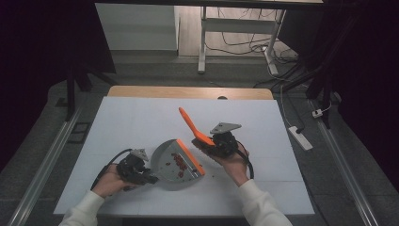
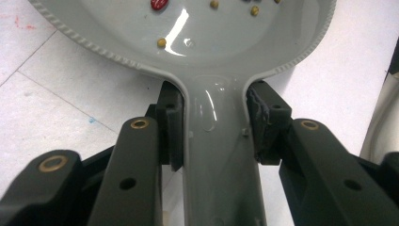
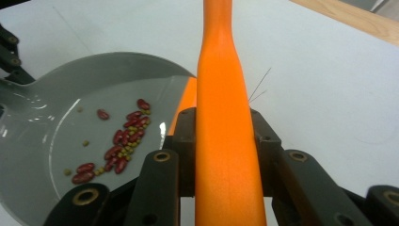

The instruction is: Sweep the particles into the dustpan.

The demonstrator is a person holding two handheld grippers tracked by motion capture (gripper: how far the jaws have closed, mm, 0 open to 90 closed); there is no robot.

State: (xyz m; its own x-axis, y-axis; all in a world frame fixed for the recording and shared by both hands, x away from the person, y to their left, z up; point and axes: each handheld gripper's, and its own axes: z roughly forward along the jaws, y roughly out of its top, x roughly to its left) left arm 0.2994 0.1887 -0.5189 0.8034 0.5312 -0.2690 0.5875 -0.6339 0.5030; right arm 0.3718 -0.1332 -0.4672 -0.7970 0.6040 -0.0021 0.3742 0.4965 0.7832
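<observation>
A grey dustpan (image 1: pixel 176 165) with an orange lip rests on the white table cover, near the front middle. Red beans and small yellow-green seeds (image 3: pixel 123 141) lie inside it. My left gripper (image 1: pixel 149 177) is shut on the dustpan's handle (image 2: pixel 217 155), its pads pressing both sides. An orange hand brush (image 1: pixel 193 127) slants up to the left, its bristle head (image 1: pixel 201 142) by the pan's right end. My right gripper (image 1: pixel 217 143) is shut on the brush handle (image 3: pixel 226 141).
A few stray beans (image 1: pixel 215 170) lie on the white cover (image 1: pixel 141 117) right of the pan. A wooden table edge (image 1: pixel 188 92) runs along the back. On the floor to the right are a power strip (image 1: pixel 301 137) and cables; a table frame stands beyond.
</observation>
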